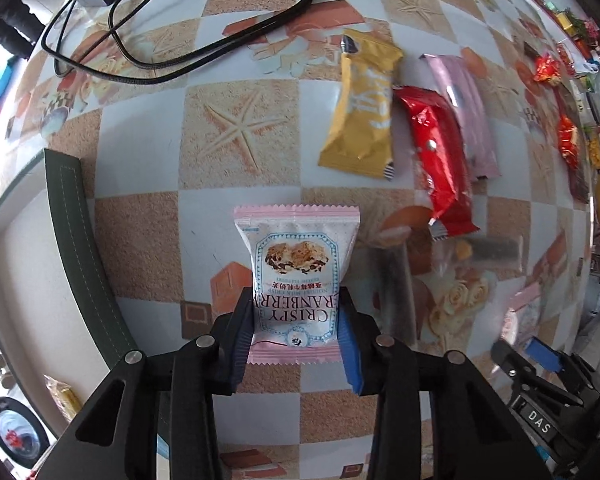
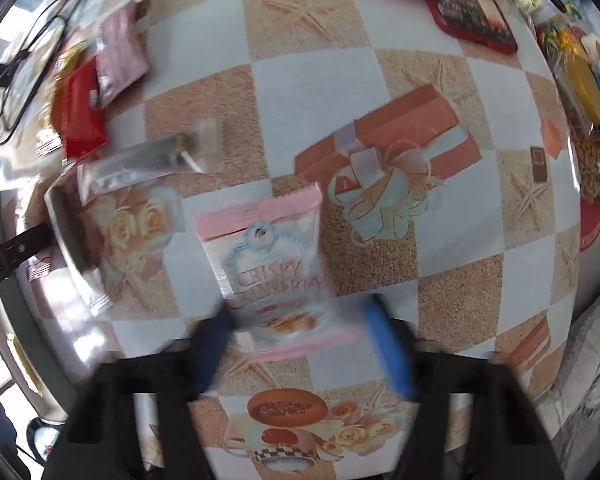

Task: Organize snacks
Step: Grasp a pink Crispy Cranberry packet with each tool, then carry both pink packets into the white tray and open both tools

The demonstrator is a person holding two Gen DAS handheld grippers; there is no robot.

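Now, nearest first:
Left claw (image 1: 296, 332): closed on the lower half of a pink cranberry crisp packet (image 1: 296, 276), blue pads pressing both side edges; the packet's top sticks out ahead of the fingers.
Right claw (image 2: 300, 340): fingers spread wide around a second pink packet (image 2: 268, 264); the view is blurred, and neither pad appears to press it, so I judge it not gripped.
Beyond the left claw, to its right: a red wrapper (image 1: 440, 160), a yellow packet (image 1: 364, 108) and a pale pink bar (image 1: 464, 116) lie side by side, touching or overlapping, on the checked tabletop (image 1: 140, 240).
Farthest, ahead-left: a black cable (image 1: 172, 68) loops across the tabletop.
Risk: the left grip sits low on a soft, air-filled packet, so it could pivot or slip out.
Risk: closing the right claw while moving could push its packet away instead of catching it.
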